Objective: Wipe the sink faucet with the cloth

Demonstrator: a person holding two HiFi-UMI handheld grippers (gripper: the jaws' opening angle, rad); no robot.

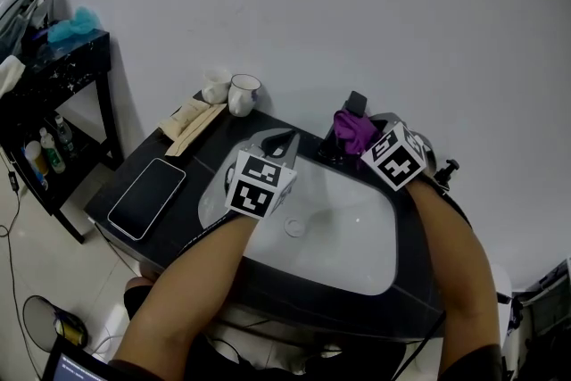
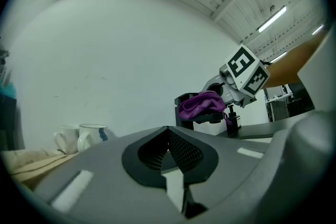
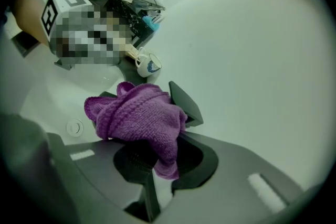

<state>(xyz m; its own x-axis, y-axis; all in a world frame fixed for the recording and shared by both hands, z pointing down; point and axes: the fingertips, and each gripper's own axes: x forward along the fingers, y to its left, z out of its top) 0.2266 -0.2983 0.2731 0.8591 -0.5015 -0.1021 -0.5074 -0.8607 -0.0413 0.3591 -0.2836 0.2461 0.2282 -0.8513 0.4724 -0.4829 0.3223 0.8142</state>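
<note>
A purple knitted cloth (image 1: 354, 130) lies bunched over the black faucet (image 1: 340, 144) at the back of the white sink basin (image 1: 357, 232). My right gripper (image 1: 364, 140) is shut on the cloth (image 3: 137, 117) and presses it on the faucet (image 3: 185, 100), whose spout is mostly hidden under it. My left gripper (image 1: 286, 144) hovers over the basin's back left rim, left of the faucet, jaws shut with nothing in them. From the left gripper (image 2: 168, 136) view, the cloth (image 2: 201, 103) and faucet (image 2: 184, 107) show ahead to the right.
Two mugs (image 1: 243, 94) and a beige folded bundle (image 1: 189, 125) sit on the black counter at the back left, a dark tablet (image 1: 147, 196) nearer. A small pump bottle (image 1: 449, 167) stands right of the faucet. A black shelf unit (image 1: 62, 67) stands at far left.
</note>
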